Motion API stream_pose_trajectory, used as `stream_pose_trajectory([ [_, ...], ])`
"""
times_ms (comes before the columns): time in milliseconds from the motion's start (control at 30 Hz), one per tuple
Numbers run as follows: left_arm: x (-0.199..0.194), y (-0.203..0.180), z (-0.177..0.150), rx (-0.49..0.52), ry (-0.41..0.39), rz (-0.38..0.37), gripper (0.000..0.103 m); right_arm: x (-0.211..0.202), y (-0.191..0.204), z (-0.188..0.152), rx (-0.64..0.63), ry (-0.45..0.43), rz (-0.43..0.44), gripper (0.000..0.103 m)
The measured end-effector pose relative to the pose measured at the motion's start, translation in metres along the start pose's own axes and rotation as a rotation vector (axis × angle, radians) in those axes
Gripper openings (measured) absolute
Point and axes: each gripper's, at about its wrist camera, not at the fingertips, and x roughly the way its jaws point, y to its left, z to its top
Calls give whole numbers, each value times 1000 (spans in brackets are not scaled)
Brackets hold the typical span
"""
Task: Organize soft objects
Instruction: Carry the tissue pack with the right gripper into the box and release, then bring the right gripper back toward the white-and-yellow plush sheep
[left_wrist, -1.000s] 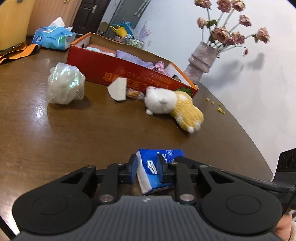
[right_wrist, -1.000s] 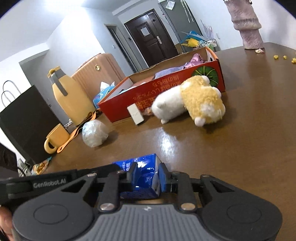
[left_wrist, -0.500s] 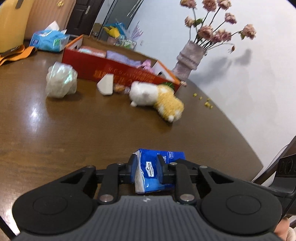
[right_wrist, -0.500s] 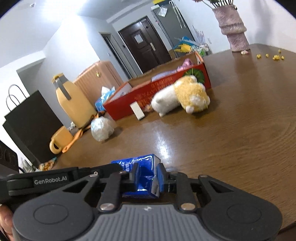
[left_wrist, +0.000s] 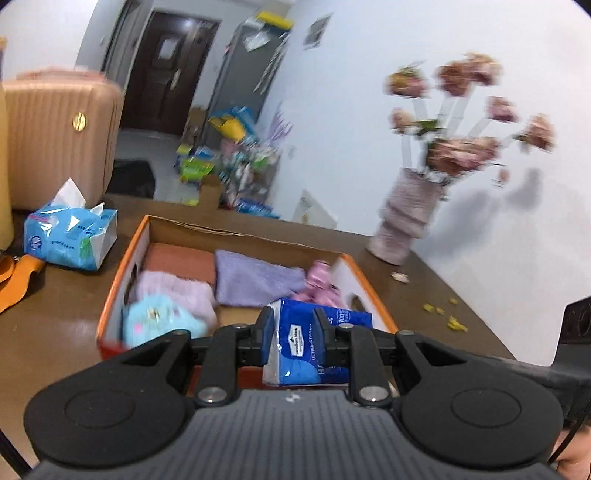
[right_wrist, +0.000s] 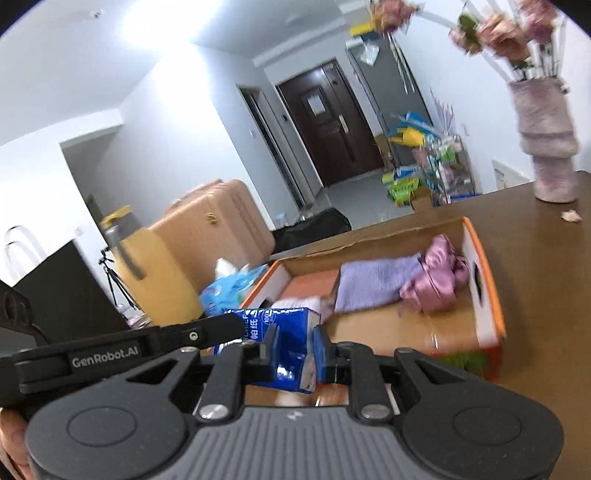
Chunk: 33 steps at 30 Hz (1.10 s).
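Observation:
Both grippers are shut on one blue tissue pack (left_wrist: 306, 347), one at each end. My left gripper (left_wrist: 293, 334) and my right gripper (right_wrist: 293, 350) hold the pack (right_wrist: 280, 343) in the air over the near edge of the red cardboard box (left_wrist: 114, 295). The box (right_wrist: 487, 280) holds a purple towel (left_wrist: 255, 280), a pink fluffy cloth (left_wrist: 173, 290), a light blue soft toy (left_wrist: 159, 321) and a shiny pink cloth (right_wrist: 436, 280). The plush toy seen earlier is out of view.
A blue tissue box (left_wrist: 70, 236) sits on the brown table (left_wrist: 55, 314) left of the cardboard box. A vase of flowers (left_wrist: 410, 218) stands at the back right, with yellow crumbs (left_wrist: 443, 314) near it. A pink suitcase (left_wrist: 59, 129) stands behind the table.
Both grippers have lifted the tissue pack off the table and carried it forward to the cardboard box. The plush toy and wrapped bundle have dropped out of view.

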Motion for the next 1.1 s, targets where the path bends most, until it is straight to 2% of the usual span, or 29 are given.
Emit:
stream_pose_trajectory([
  [100, 46, 22, 18, -22, 71, 32, 22, 52, -16, 20, 26, 100, -15, 18],
  [267, 88, 48, 0, -21, 200, 101, 22, 107, -22, 13, -15, 239, -77, 18],
  [433, 92, 54, -9, 8, 203, 122, 24, 126, -22, 4, -13, 291, -88, 21],
  [500, 85, 51, -7, 41, 174, 125, 30, 122, -17, 2, -30, 291, -102, 21],
  [600, 65, 42, 1, 91, 133, 134, 30, 98, -12, 9, -44, 247, -119, 21],
  [700, 32, 32, 12, 124, 68, 148, 31, 59, -5, 23, -64, 181, -134, 22],
  [800, -10, 25, 20, 166, -23, 181, 38, 11, 7, 36, -122, 99, -172, 24],
  [833, -25, 24, 21, 180, -55, 197, 42, -7, 11, 39, -149, 67, -187, 28],
  [867, -41, 23, 22, 195, -92, 214, 46, -28, 17, 40, -186, 21, -206, 36],
  [900, -59, 22, 20, 215, -140, 237, 55, -45, 21, 40, -221, -23, -220, 48],
  [933, -73, 23, 18, 232, -182, 259, 73, -65, 27, 37, -272, -88, -244, 67],
  [967, -87, 23, 15, 250, -229, 290, 83, -82, 31, 34, -315, -153, -272, 78],
  [1000, -100, 23, 9, 266, -279, 328, 89, -97, 35, 28, -355, -224, -304, 97],
  [1033, -110, 22, 4, 282, -315, 360, 89, -111, 39, 20, -399, -303, -340, 103],
  [1100, -130, 22, -4, 302, -361, 384, 91, -127, 44, 10, -455, -360, -372, 103],
])
